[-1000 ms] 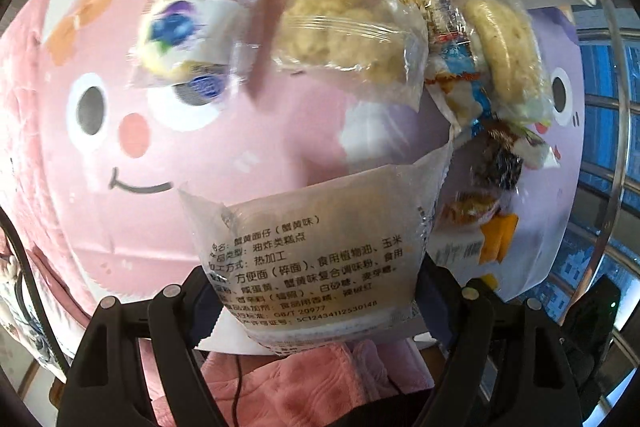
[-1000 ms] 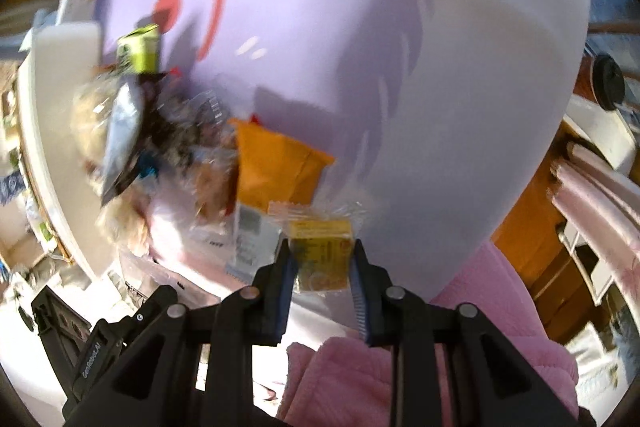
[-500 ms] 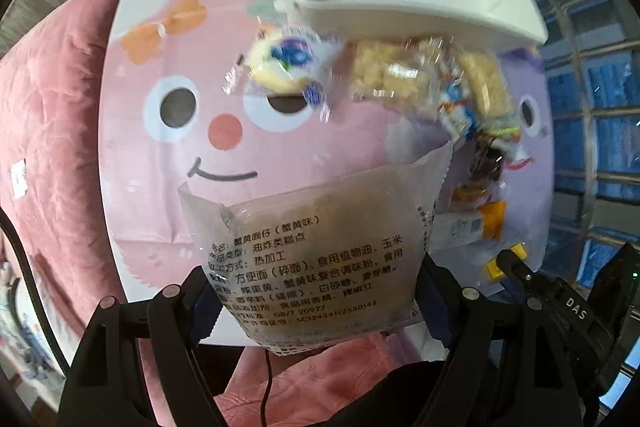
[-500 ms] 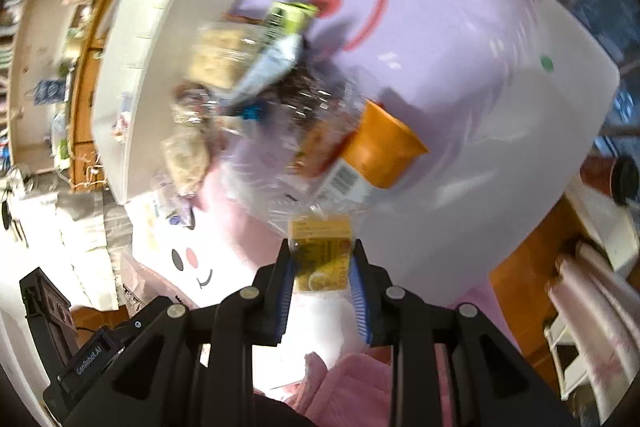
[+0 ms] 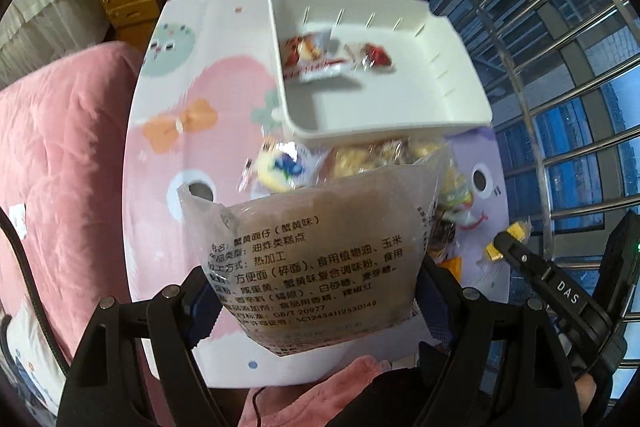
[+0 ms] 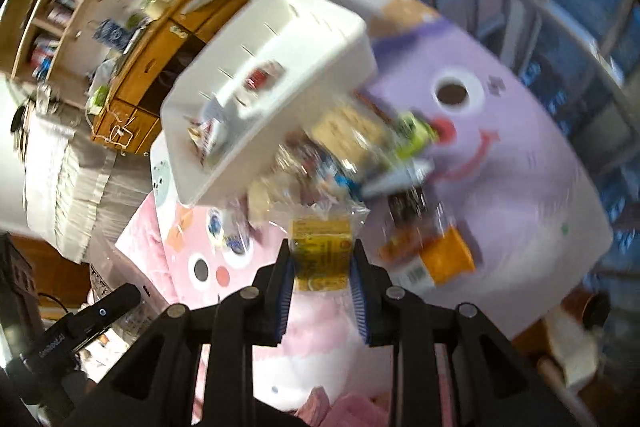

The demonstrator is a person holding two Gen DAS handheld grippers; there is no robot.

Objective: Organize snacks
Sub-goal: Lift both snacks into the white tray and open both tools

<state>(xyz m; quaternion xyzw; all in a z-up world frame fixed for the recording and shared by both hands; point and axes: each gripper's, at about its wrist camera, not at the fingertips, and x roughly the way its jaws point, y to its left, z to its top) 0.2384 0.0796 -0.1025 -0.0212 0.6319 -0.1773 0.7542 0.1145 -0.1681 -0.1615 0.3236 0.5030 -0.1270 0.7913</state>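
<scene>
Left gripper [image 5: 316, 291] clamped across a wide translucent crumbled-noodle snack packet with black printed text [image 5: 316, 251], jaws far apart on its sides. Right gripper [image 6: 322, 281] closed tight on a small clear-wrapped yellow snack packet [image 6: 321, 251]. Past both, a loose pile of mixed wrapped snacks [image 6: 360, 155] lies on a white table printed with pink and purple cartoon faces [image 5: 168, 219], touching a white rectangular plastic bin [image 5: 452, 75]. Left view alone looks into the bin: two red-and-white wrapped snacks [image 5: 320, 61] inside. Right view is blurred and shows the bin's outer wall, plus an orange packet [image 6: 444, 259] beside the pile. A pink blanket [image 5: 60, 163] shows left of the table.
</scene>
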